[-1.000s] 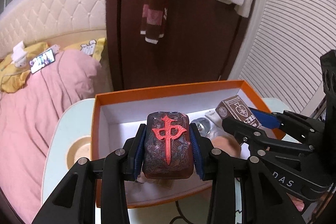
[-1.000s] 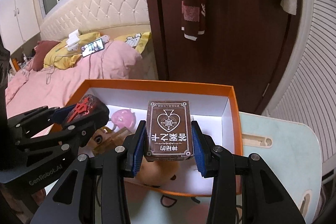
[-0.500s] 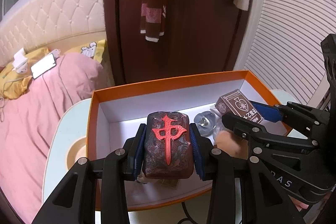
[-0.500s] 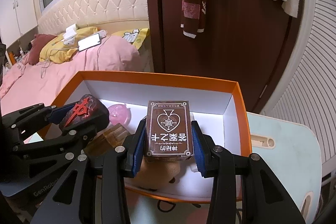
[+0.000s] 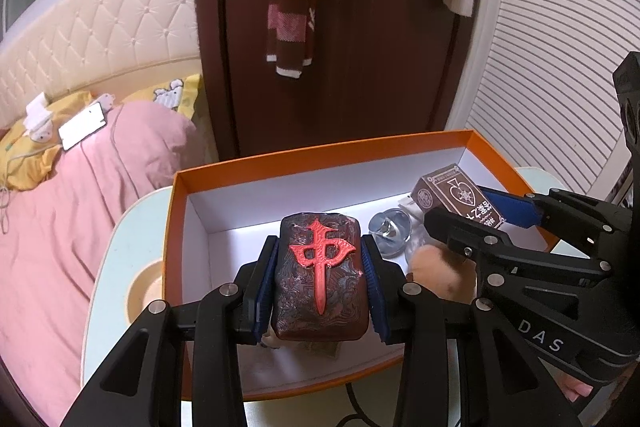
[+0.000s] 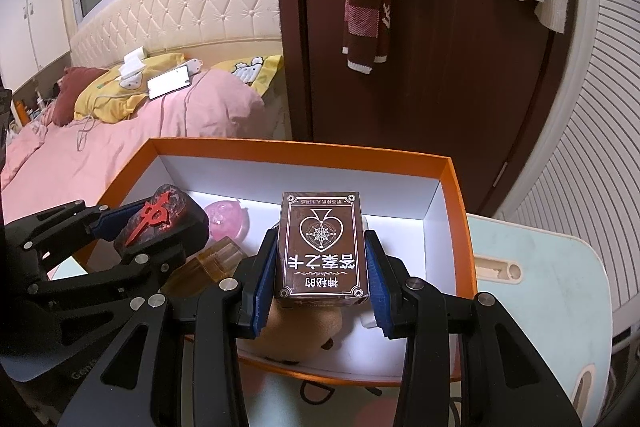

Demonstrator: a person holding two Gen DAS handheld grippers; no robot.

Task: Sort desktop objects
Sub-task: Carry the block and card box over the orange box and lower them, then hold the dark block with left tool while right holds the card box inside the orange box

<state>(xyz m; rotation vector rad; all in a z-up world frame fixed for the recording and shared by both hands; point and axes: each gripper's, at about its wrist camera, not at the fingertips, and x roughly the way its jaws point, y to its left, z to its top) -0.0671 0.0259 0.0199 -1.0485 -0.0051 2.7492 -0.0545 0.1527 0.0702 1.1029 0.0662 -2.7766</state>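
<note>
Pink bedding (image 5: 80,195) fills the left of both views. At lower centre of the left wrist view, we see the left gripper (image 5: 320,267) clamped on a dark mahjong-style block (image 5: 320,275) with a red character, held over the orange box (image 5: 320,157). Right of it lie a glass stopper (image 5: 390,227) and a tan plush (image 5: 436,271). At centre of the right wrist view, the right gripper (image 6: 320,267) grips a brown card box (image 6: 320,247) above the same orange box, which sits on the pale blue surface (image 6: 560,267).

The tile (image 5: 320,275) lies left of the card box (image 6: 320,247), both over the tray (image 6: 456,195).
</note>
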